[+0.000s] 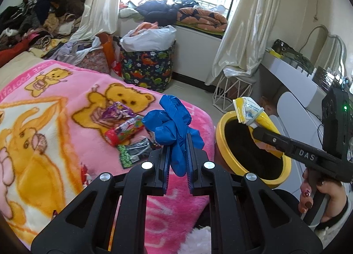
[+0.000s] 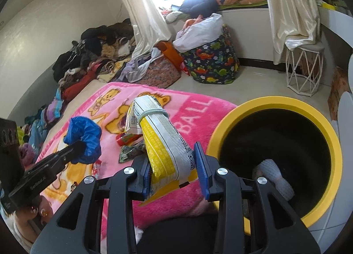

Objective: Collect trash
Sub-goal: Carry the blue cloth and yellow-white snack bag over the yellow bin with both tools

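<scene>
Trash bin [image 2: 331, 143] close: carry yellow packet [image 2: 163, 143] (clamped in right claw [image 2: 174, 170]) and blue glove [image 1: 174, 126] (pinched in left claw [image 1: 177, 154]) fully over rim before releasing.

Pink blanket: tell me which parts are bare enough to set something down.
The pink blanket is bare on its bear-print stretch left of the wrappers, and along the edge by the yellow bin. It is crowded mid-blanket: purple wrapper, red candy tube, green-and-black packet.
</scene>
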Tool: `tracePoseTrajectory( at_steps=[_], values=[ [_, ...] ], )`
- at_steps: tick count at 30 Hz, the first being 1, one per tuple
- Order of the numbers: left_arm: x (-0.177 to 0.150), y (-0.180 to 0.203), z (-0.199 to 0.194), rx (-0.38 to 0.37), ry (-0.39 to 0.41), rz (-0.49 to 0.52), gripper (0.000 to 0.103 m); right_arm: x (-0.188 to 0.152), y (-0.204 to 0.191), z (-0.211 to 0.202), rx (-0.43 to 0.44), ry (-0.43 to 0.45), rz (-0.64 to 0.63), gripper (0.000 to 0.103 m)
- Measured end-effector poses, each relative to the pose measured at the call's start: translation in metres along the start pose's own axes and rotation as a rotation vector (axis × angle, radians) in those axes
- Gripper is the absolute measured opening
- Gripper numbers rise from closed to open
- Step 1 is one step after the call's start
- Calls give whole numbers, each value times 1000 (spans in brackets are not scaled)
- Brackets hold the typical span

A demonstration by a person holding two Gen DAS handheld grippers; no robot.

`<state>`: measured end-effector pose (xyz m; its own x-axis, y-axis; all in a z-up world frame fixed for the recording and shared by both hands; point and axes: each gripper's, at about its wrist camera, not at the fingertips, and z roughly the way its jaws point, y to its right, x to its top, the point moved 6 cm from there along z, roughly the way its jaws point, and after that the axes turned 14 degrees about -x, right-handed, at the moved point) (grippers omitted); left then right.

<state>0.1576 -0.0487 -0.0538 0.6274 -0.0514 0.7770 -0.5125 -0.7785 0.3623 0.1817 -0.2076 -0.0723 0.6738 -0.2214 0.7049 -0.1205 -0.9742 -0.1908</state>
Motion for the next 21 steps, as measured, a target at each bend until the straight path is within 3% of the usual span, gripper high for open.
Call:
tracePoseTrajectory(
  at_steps=[21],
  values=[
    [-3,56,42,-72,-57,99,8,6,74,-5,-119,42,126,32]
  ],
)
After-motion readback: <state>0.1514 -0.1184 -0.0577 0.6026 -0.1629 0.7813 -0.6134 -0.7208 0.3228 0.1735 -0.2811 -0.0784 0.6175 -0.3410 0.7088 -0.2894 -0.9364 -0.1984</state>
